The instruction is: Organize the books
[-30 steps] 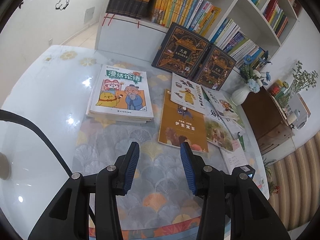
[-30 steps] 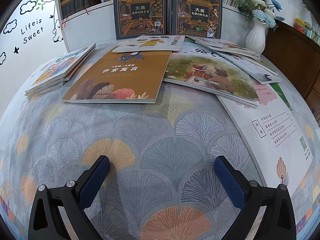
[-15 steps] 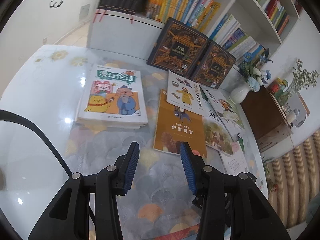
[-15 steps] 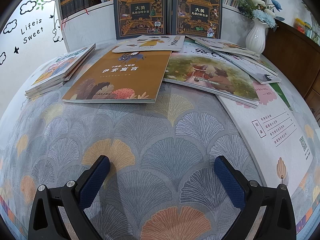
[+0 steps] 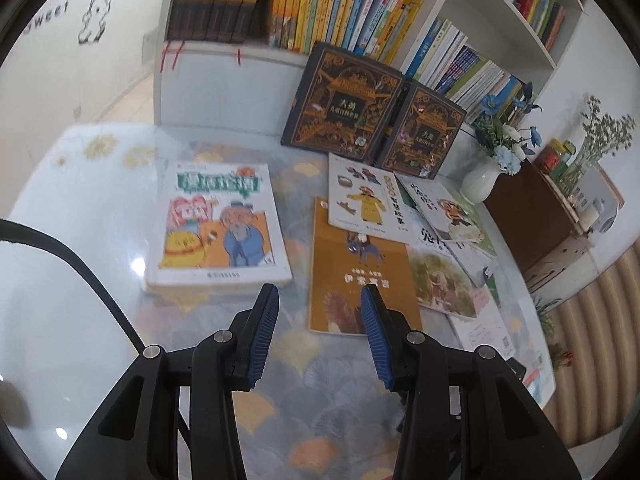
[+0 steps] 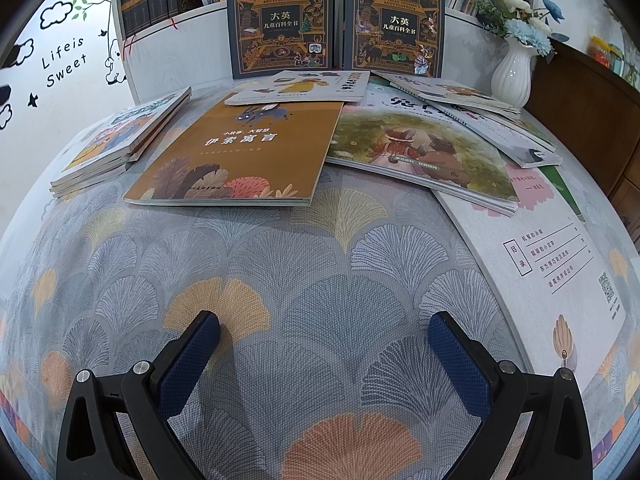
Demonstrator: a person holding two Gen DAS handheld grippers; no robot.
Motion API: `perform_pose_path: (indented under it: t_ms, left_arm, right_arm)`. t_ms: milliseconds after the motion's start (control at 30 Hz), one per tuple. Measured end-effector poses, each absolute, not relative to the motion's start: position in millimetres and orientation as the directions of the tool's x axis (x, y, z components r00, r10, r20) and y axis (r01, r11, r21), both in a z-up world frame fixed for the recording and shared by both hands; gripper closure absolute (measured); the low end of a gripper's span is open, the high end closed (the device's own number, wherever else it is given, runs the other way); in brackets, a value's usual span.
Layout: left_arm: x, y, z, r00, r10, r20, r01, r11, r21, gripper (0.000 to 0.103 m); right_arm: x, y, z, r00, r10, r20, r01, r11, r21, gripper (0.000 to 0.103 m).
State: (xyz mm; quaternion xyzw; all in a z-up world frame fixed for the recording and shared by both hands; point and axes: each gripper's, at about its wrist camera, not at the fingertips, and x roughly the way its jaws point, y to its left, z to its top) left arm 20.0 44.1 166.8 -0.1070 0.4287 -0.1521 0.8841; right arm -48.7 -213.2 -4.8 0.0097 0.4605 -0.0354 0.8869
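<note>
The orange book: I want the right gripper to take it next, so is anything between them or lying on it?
Only bare tablecloth lies between the open right gripper and the orange book. At the book's far edge, a white picture book overlaps it.

2 upright encyclopedias (image 6: 280, 24), 1 vase (image 6: 514, 70), 1 bk stack (image 5: 218, 224).

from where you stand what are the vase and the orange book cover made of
The vase looks like glazed white ceramic: ribbed sides with a soft shine. The orange book seems a thin matte paper softcover; its page edges show along the near side.
</note>
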Motion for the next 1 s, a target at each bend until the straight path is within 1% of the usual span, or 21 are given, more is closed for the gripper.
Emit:
perform_pose_path:
  t_ms: [200, 300, 367, 500, 633, 700, 767, 900, 967, 1000]
  left_arm:
    - [33, 55, 145, 0.518, -0.394, -0.759, 0.17, 0.917, -0.36, 0.063]
    - [55, 48, 143, 0.5, -0.41, -0.763, 0.208, 0.912, -0.353, 0.063]
    - [76, 32, 144, 0.472, -0.431, -0.769, 0.247, 0.902, -0.354, 0.063]
    - [100, 0, 127, 0.414, -0.509, -0.755, 0.27, 0.861, -0.432, 0.063]
    - [108, -24, 100, 0.356, -0.519, -0.777, 0.28, 0.853, -0.441, 0.063]
    - [112, -27, 89, 0.332, -0.512, -0.792, 0.276, 0.856, -0.438, 0.063]
    - [117, -24, 74, 0.295, -0.501, -0.814, 0.261, 0.862, -0.435, 0.063]
    - [120, -17, 51, 0.256, -0.466, -0.847, 0.247, 0.879, -0.408, 0.063]
    - [121, -15, 43, 0.247, -0.449, -0.859, 0.247, 0.886, -0.392, 0.063]
    - [121, -14, 40, 0.246, -0.445, -0.861, 0.251, 0.888, -0.386, 0.063]
  right_arm:
    - [-49, -213, -5, 0.573, -0.054, -0.818, 0.072, 0.997, -0.015, 0.0]
    - [-49, -213, -5, 0.573, -0.054, -0.818, 0.072, 0.997, -0.015, 0.0]
    - [-49, -214, -5, 0.573, -0.054, -0.818, 0.071, 0.997, -0.015, 0.0]
    - [-49, -214, -5, 0.573, -0.055, -0.818, 0.077, 0.997, -0.013, 0.0]
    - [-48, -213, -4, 0.57, -0.048, -0.82, 0.077, 0.997, -0.005, 0.0]
    - [-47, -214, -1, 0.521, -0.024, -0.853, 0.076, 0.997, 0.018, 0.0]
    - [-45, -213, 2, 0.421, 0.018, -0.907, 0.009, 1.0, 0.023, 0.0]
    - [-51, -206, 4, 0.375, 0.024, -0.927, -0.085, 0.996, -0.009, 0.0]
    - [-39, -208, 5, 0.282, 0.043, -0.959, -0.085, 0.996, 0.02, 0.0]
    - [-33, -210, 7, 0.25, 0.033, -0.968, -0.072, 0.997, 0.016, 0.002]
